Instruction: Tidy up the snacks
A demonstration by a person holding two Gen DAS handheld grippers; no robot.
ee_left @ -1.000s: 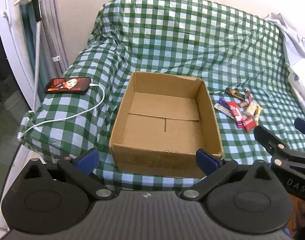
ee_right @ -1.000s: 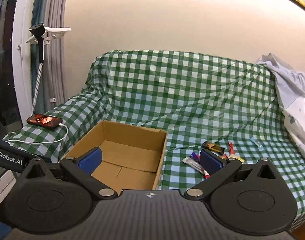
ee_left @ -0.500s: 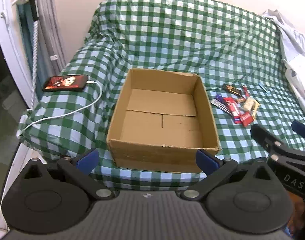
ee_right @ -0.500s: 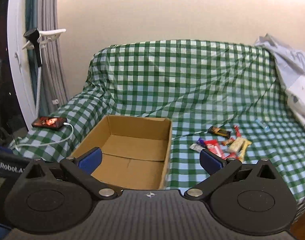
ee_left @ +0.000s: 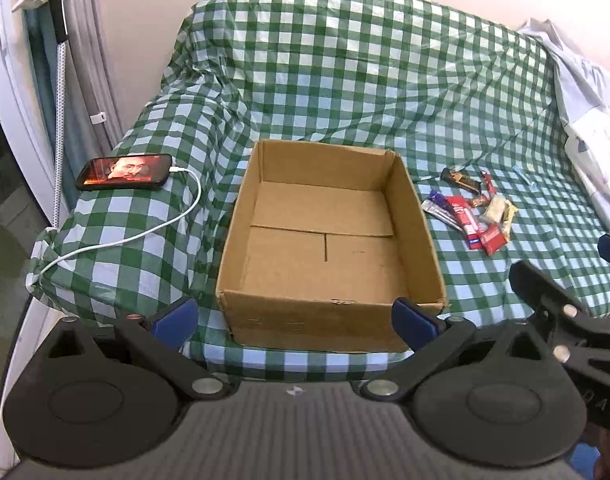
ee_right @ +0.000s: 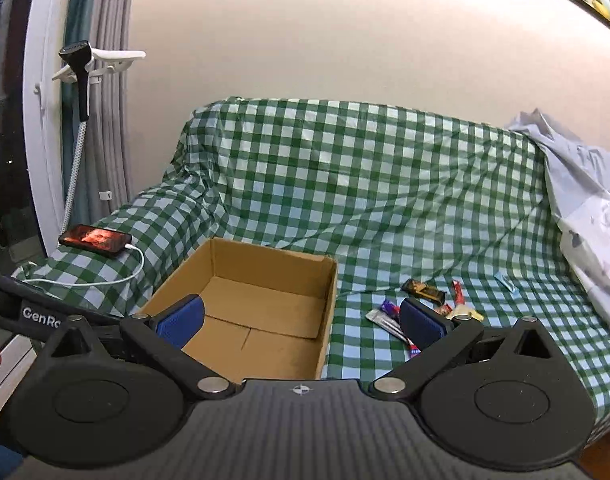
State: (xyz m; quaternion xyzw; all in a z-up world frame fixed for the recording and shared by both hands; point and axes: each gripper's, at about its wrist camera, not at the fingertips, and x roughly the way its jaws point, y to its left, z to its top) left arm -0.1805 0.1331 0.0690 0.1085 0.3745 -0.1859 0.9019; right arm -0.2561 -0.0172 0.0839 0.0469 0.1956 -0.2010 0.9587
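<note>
An open, empty cardboard box (ee_left: 329,240) sits on the sofa covered in green checked cloth (ee_left: 345,80). A small pile of wrapped snacks (ee_left: 471,216) lies on the seat just right of the box; it also shows in the right wrist view (ee_right: 421,304), partly behind my right finger. My left gripper (ee_left: 293,318) is open and empty, hovering before the box's near wall. My right gripper (ee_right: 301,318) is open and empty, above the box's near right corner; the box (ee_right: 257,312) lies between its fingers. Part of the right gripper (ee_left: 565,312) shows at the left wrist view's right edge.
A phone (ee_left: 125,171) with a lit screen lies on the sofa's left arm, plugged into a white cable (ee_left: 145,232). A pale crumpled sheet (ee_left: 585,92) covers the sofa's right end. A window frame and curtain stand at the left (ee_right: 93,120).
Both grippers have shifted slightly in front of the sofa; the views tilted up and back down. Both stay open and empty. Box and snacks have not moved.
</note>
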